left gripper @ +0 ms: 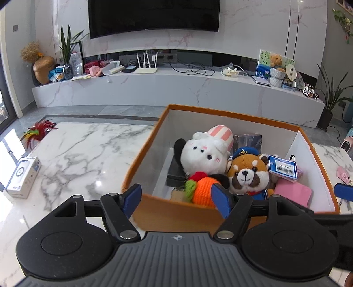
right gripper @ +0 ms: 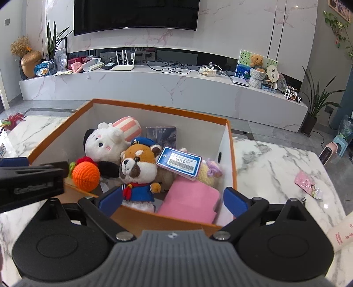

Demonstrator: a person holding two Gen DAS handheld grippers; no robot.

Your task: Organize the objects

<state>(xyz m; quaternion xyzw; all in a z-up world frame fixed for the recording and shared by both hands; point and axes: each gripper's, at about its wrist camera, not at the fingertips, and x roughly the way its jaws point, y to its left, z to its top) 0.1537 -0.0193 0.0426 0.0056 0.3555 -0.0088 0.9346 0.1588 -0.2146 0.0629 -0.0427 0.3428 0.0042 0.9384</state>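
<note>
Hovering at the near wall of the orange box (left gripper: 176,212), the left tongs (left gripper: 176,199) stand apart with nothing between them; beside them the right tongs (right gripper: 173,202) also stand apart and empty over the same near edge. Inside the box lie a pink pouch (right gripper: 192,202), an orange crocheted ball (right gripper: 86,175), a sailor-suited red panda plush (right gripper: 139,170) with a blue price tag (right gripper: 179,161), and a white plush (right gripper: 106,143) behind them. The box rests on a glossy white marble tabletop (left gripper: 88,150), where a small white carton (left gripper: 23,177) sits well apart at the left. Beyond the grey floor runs a long marble TV bench (right gripper: 154,88) crowded with a router (right gripper: 123,67), cables and plants, under a dark wall-mounted television (left gripper: 154,17).
</note>
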